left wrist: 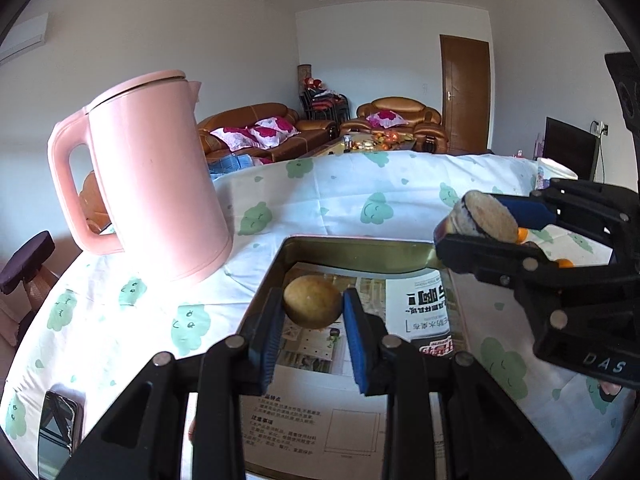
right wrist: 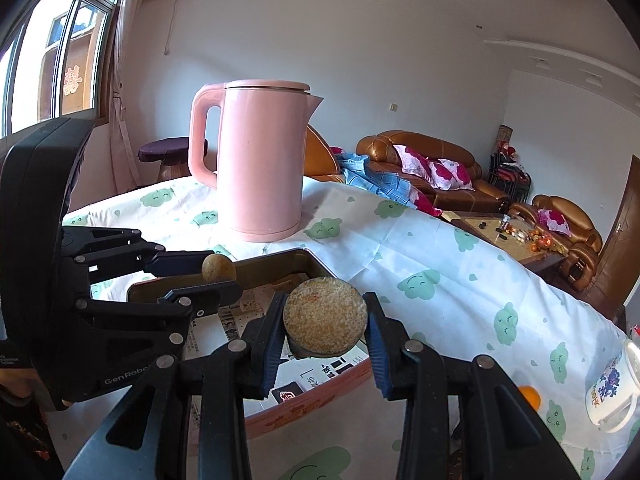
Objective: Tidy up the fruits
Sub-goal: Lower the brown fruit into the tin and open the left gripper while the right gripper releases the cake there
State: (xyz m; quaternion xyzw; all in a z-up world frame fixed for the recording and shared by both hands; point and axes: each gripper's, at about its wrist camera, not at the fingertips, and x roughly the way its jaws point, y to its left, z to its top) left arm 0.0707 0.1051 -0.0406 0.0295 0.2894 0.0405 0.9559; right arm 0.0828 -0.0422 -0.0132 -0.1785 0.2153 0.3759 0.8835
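My left gripper (left wrist: 313, 310) is shut on a small round yellow-brown fruit (left wrist: 313, 302) and holds it above a rectangular tin tray (left wrist: 360, 249) lined with newspaper. The same fruit (right wrist: 218, 267) shows in the right wrist view, over the tray's (right wrist: 280, 258) far wall. My right gripper (right wrist: 326, 326) is shut on a flat round tan cake-like piece (right wrist: 325, 316), held over the tray's right part. That piece (left wrist: 486, 214) and the right gripper (left wrist: 480, 220) also show at the right of the left wrist view. A small orange fruit (right wrist: 530, 396) lies on the cloth at the right.
A pink kettle (left wrist: 156, 184) stands on the cloud-print tablecloth (left wrist: 380, 196) left of the tray. A phone (left wrist: 58, 428) lies at the near left. A painted white mug (right wrist: 612, 392) stands at the right edge. Sofas and a coffee table are beyond the table.
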